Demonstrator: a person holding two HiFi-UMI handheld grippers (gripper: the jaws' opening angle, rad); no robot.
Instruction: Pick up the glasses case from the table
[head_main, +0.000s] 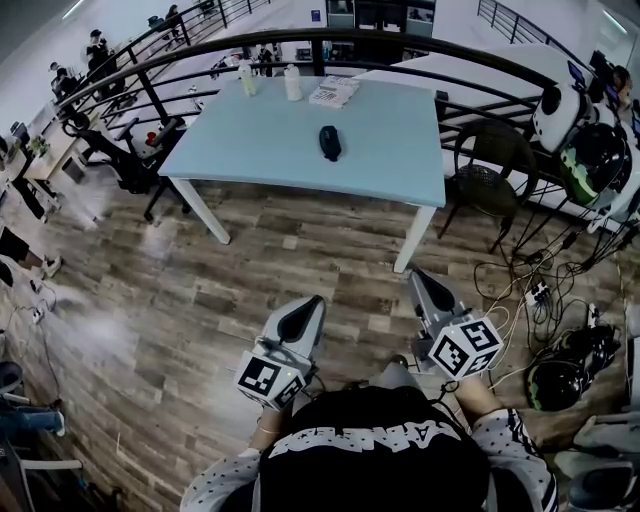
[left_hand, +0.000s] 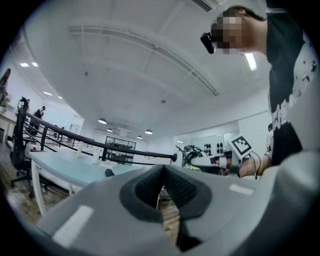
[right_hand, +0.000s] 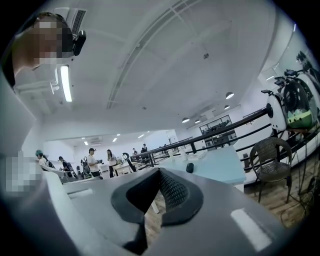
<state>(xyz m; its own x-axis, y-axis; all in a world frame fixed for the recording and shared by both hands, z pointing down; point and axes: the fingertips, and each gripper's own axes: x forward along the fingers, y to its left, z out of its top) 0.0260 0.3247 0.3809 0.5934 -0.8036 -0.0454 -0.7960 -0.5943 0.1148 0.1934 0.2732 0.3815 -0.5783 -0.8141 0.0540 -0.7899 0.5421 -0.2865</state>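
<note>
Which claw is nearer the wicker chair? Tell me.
Right. The right claw is short of the wicker chair, which stands ahead to its right; the left claw sits farther off, on the right claw's other side.

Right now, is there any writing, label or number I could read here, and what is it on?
No text is legible.
Shirt: white lettering, upside down, unreadable.
Left cube, right cube: black-and-white square patterns, no words.
Bottles, papers on the table: too small to read.

Table (head_main: 392, 150): glasses case (head_main: 330, 142), bottles (head_main: 292, 82), papers (head_main: 334, 92).
</note>
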